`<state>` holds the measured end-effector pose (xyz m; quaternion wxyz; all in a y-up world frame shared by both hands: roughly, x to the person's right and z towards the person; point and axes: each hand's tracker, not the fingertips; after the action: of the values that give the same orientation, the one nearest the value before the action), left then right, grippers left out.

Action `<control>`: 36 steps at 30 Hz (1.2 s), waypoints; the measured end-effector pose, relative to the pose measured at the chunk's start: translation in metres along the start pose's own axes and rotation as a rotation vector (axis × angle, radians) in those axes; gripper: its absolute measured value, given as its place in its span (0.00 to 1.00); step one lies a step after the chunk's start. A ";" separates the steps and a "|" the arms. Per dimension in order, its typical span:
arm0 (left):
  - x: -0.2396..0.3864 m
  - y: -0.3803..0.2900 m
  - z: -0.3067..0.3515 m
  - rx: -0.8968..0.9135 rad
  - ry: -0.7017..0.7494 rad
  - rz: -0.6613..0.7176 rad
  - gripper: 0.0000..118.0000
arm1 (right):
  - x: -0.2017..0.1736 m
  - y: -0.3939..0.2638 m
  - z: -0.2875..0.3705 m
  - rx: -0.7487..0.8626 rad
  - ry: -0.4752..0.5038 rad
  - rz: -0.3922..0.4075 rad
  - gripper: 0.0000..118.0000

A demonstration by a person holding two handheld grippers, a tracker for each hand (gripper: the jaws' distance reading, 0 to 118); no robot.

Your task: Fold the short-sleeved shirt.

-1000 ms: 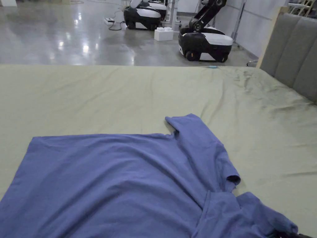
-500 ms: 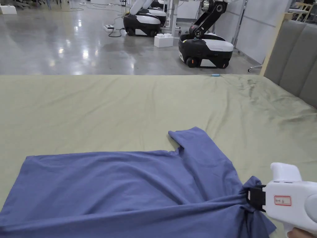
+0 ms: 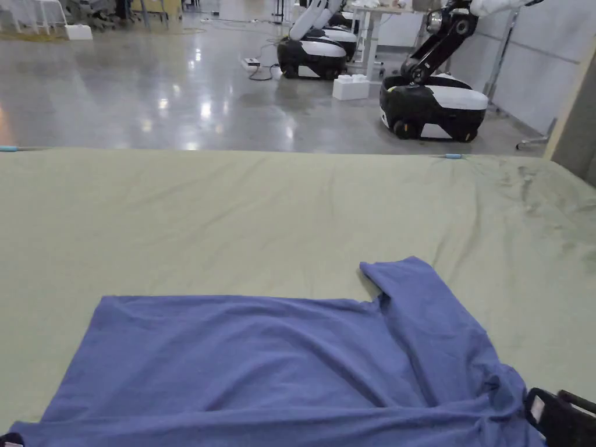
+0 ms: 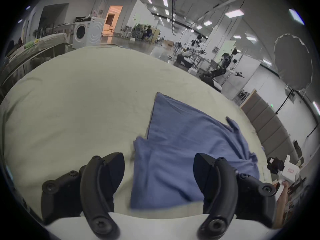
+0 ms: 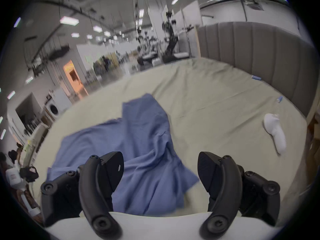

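Observation:
A blue short-sleeved shirt (image 3: 262, 361) lies spread across the green bed sheet (image 3: 233, 221), with one sleeve (image 3: 407, 291) pointing away from me and its right end bunched into folds. My right gripper (image 3: 556, 408) sits at that bunched end, and in the right gripper view it (image 5: 160, 157) is open, with the shirt (image 5: 138, 131) lying below the jaws. My left gripper (image 4: 158, 159) is open too, hovering over the shirt's (image 4: 181, 139) near left corner. The left gripper view also catches the right gripper (image 4: 275, 165) far off.
A grey padded headboard (image 5: 259, 53) borders the bed on the right. A white object (image 5: 275, 134) and small blue items (image 5: 256, 77) lie on the sheet near it. Black-and-white wheeled robots (image 3: 433, 105) stand on the shiny floor beyond the bed.
Half a second ago the right gripper was shut on the shirt's right end and pulling it taut. Now it has let go and dropped to the picture's corner, and the cloth has slackened.

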<state>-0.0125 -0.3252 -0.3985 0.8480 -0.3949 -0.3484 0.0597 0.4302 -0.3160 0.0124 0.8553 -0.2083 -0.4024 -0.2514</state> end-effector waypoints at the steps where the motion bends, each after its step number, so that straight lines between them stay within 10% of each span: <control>1: -0.002 -0.008 0.008 -0.039 -0.013 0.050 0.58 | 0.000 -0.008 0.015 -0.041 -0.004 -0.009 0.76; 2: -0.003 -0.018 0.015 -0.054 0.013 0.099 0.15 | 0.001 -0.017 0.025 -0.097 0.020 -0.006 0.50; 3: -0.007 -0.028 0.016 -0.045 0.034 0.131 0.00 | 0.001 -0.026 0.033 -0.109 0.023 0.011 0.06; 4: -0.012 -0.038 0.017 -0.052 0.075 0.160 0.00 | -0.006 -0.040 0.037 -0.106 -0.026 0.031 0.02; 11: -0.022 -0.040 0.005 -0.039 0.067 0.088 0.00 | -0.023 -0.061 0.046 -0.200 -0.027 0.114 0.02; 13: -0.024 -0.027 -0.005 0.002 0.000 0.079 0.39 | -0.026 -0.054 0.048 -0.192 -0.023 0.136 0.02; 14: -0.026 -0.021 -0.012 0.014 -0.029 0.070 0.81 | -0.027 -0.051 0.048 -0.186 -0.021 0.135 0.02; 15: -0.026 -0.019 -0.018 -0.003 -0.074 0.065 0.91 | -0.029 -0.048 0.049 -0.175 -0.013 0.134 0.02; 22: -0.018 -0.027 -0.085 -0.289 0.120 -0.157 0.86 | -0.022 -0.039 0.040 -0.171 0.032 0.151 0.02; 25: 0.001 -0.025 -0.064 -0.264 0.157 -0.279 0.63 | -0.027 -0.034 0.031 -0.191 -0.012 0.237 0.02; 26: 0.001 -0.023 -0.059 -0.272 0.161 -0.253 0.40 | -0.028 -0.032 0.024 -0.205 -0.037 0.256 0.02; 28: 0.007 -0.022 -0.048 -0.292 0.145 -0.222 0.18 | -0.028 -0.025 0.009 -0.229 -0.047 0.264 0.17; 30: 0.006 -0.025 -0.050 -0.298 0.136 -0.209 0.17 | -0.025 -0.025 -0.015 -0.316 -0.091 0.279 0.95; 34: 0.011 -0.029 -0.052 -0.296 0.144 -0.199 0.17 | -0.009 -0.023 -0.046 -0.372 -0.067 0.183 0.98; 36: 0.011 -0.027 -0.051 -0.297 0.142 -0.197 0.17 | -0.002 -0.024 -0.055 -0.367 -0.057 0.163 0.84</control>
<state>0.0237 -0.3720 -0.3962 0.8046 -0.4831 -0.3295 -0.1039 0.4474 -0.3653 -0.0180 0.8088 -0.3995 -0.3558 -0.2442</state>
